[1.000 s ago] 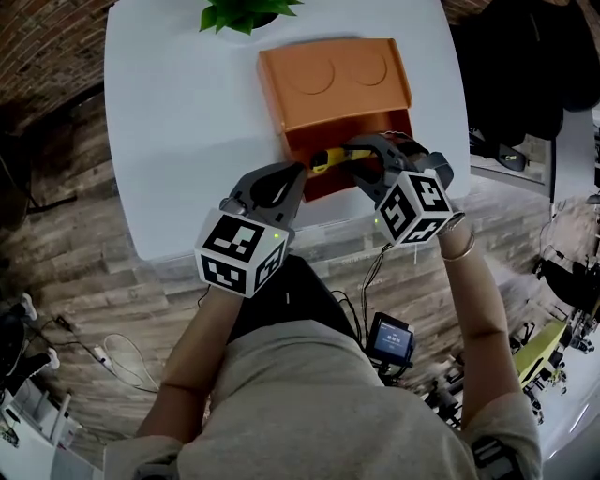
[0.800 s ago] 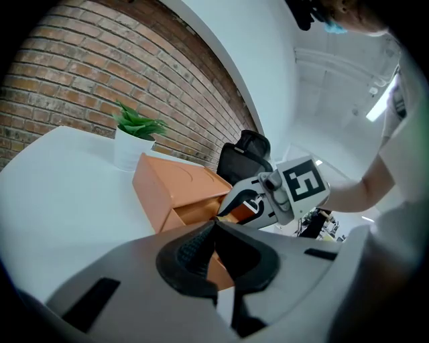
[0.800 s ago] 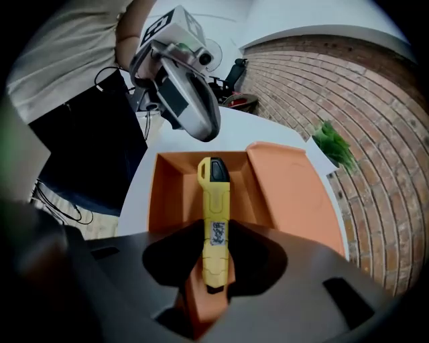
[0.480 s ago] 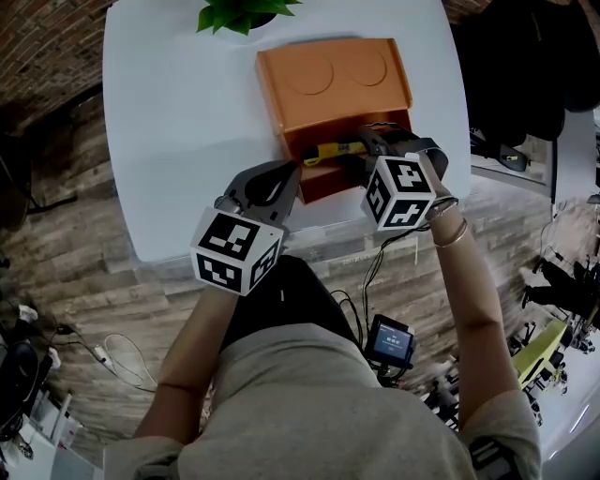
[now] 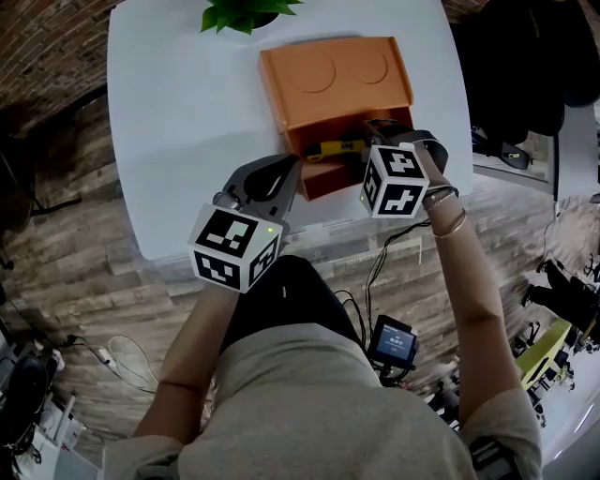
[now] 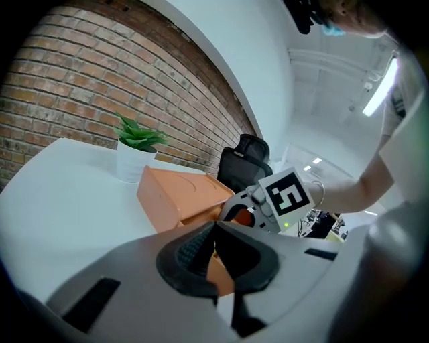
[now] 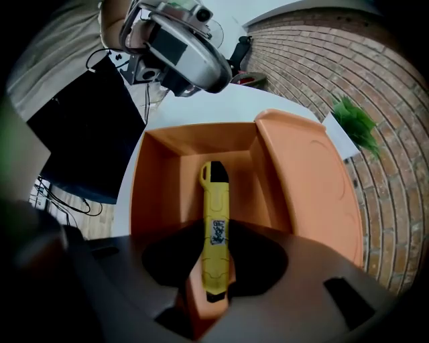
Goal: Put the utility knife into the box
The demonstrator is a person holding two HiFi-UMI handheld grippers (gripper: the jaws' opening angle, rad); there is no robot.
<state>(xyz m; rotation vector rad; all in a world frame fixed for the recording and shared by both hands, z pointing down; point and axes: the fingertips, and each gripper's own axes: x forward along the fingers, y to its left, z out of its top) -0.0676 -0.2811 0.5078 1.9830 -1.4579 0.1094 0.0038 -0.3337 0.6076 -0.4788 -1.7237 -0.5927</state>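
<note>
The orange box [image 5: 333, 75] lies on the white table [image 5: 187, 122], its lid flipped back and its open tray toward me. My right gripper [image 5: 361, 142] reaches into the tray from the right and is shut on the yellow utility knife [image 5: 330, 148]. In the right gripper view the knife [image 7: 215, 221] points along the jaws [image 7: 214, 271], above the floor of the box [image 7: 167, 181]; whether it touches the floor I cannot tell. My left gripper [image 5: 284, 180] hovers at the box's near left corner, shut and empty; its own view shows the jaws [image 6: 213, 231] meeting at the tip.
A potted green plant [image 5: 246, 13] stands at the table's far edge behind the box. The table's near edge runs just under both grippers. Black chairs and cables lie on the wooden floor to the right.
My right gripper has carried the knife leftward and farther over the open tray. The left gripper has barely shifted.
</note>
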